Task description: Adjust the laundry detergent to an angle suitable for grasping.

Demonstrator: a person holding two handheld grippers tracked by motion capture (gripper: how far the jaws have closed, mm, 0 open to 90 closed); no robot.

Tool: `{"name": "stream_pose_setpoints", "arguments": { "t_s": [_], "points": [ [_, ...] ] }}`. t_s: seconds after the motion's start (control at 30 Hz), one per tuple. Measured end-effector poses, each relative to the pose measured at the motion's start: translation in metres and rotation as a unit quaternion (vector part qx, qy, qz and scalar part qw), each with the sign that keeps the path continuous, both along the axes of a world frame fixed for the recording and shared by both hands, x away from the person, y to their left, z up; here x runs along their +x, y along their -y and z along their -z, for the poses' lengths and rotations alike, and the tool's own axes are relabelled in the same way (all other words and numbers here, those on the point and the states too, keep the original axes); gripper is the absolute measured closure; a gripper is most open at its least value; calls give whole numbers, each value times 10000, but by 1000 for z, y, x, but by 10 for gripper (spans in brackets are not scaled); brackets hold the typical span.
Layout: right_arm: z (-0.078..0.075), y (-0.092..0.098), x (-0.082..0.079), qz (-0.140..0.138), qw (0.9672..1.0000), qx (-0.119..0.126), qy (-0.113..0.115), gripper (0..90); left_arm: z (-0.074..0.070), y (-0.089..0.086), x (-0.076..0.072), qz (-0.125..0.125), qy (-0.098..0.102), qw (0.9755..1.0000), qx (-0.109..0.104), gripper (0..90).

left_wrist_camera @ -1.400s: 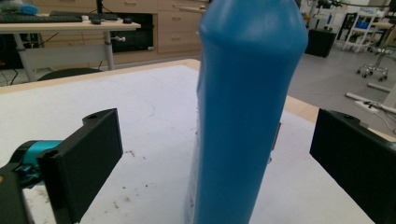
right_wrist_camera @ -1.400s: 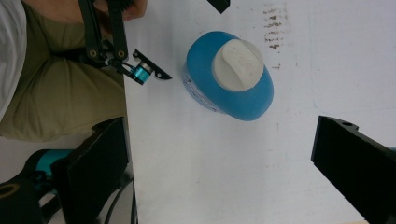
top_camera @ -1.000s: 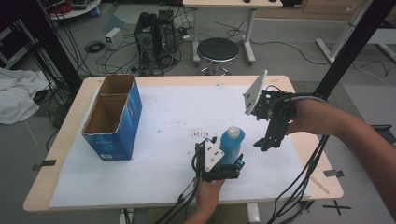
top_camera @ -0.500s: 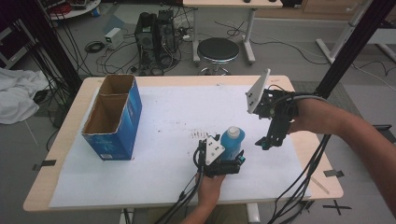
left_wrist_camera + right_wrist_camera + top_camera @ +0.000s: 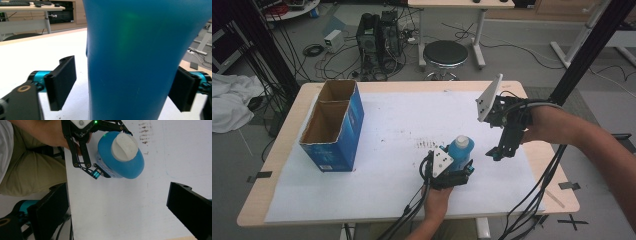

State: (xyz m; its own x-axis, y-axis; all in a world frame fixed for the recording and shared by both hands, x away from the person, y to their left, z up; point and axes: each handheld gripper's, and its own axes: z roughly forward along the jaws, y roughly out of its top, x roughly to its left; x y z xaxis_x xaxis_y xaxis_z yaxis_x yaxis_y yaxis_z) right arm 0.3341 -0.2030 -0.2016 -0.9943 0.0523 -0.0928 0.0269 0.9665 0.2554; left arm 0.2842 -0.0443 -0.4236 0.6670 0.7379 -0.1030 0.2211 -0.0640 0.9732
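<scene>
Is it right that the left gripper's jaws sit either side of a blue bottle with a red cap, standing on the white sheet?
Nearly. The cap is white, not red, as the right gripper view shows. The left gripper does bracket the blue bottle, upright on the white sheet.

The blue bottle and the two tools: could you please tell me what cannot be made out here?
- Blue bottle, left gripper view: top and base cut off by the edges; the right pad's contact is hidden behind its body.
- Cardboard box, high view: contents too dark to tell.
- Right tool: its jaws are wide open over the bare white sheet.
</scene>
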Motion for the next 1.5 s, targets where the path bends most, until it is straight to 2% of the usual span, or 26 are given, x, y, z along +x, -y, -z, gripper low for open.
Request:
{"name": "stream_pose_setpoints", "arguments": {
  "t_s": [0.23, 0.27, 0.47, 0.67, 0.8, 0.87, 0.93, 1.03, 1.07, 1.1, 1.27, 1.33, 1.37, 1.4, 1.5],
  "points": [
    [0, 0, 0, -6, 10000, 5, -6, 32, 0, -1, 1, -73, -9, 10000, -21, 192],
    [0, -1, -1, -22, 10000, 18, -1, 32, -1, -1, 1, -76, -9, 10000, -9, 216],
    [0, -1, -1, -50, 10000, 40, 15, 31, 0, -1, 1, -72, -39, 10000, -21, 228],
    [-1, -1, -1, -25, 10000, 35, 14, 32, 0, -1, 1, -46, 6, 10000, -3, 271],
    [0, -1, -1, -30, 10000, 33, 8, 32, 0, -1, 1, -46, 21, 9999, 98, 279],
    [0, -2, 0, -107, 9999, 53, 22, 32, 0, -1, 1, -58, 24, 9999, 98, 302],
    [0, -2, 0, -60, 10000, 14, 5, 32, 0, -1, 1, -61, 30, 9999, 75, 321],
    [0, -3, 0, -49, 10000, 20, -4, 32, 0, 0, 0, -29, 80, 9999, 64, 357],
    [0, -3, 0, -45, 10000, 17, -3, 32, 0, 1, 0, -10, 133, 9999, 16, 395],
    [0, -3, 0, -39, 10000, 19, -5, 32, 0, 1, -1, 22, 140, 9999, 73, 425],
    [0, -2, 1, -26, 10000, 35, 13, 32, -2, -2, 1, 105, 114, 9998, 82, 431],
    [-1, -1, 1, -18, 10000, 39, 15, 32, -3, -4, 3, 127, 18, 9999, 81, 433],
    [0, 0, 0, 17, 9999, 136, 41, 32, -4, -5, 4, 181, 34, 9998, 96, 434],
    [0, 1, 0, 30, 9999, 110, 29, 32, -5, -6, 5, 211, 59, 9996, 187, 434],
    [-1, 4, 0, 65, 9999, 138, 45, 32, -11, -11, 8, 353, 104, 9990, 239, 436]
  ]
}}
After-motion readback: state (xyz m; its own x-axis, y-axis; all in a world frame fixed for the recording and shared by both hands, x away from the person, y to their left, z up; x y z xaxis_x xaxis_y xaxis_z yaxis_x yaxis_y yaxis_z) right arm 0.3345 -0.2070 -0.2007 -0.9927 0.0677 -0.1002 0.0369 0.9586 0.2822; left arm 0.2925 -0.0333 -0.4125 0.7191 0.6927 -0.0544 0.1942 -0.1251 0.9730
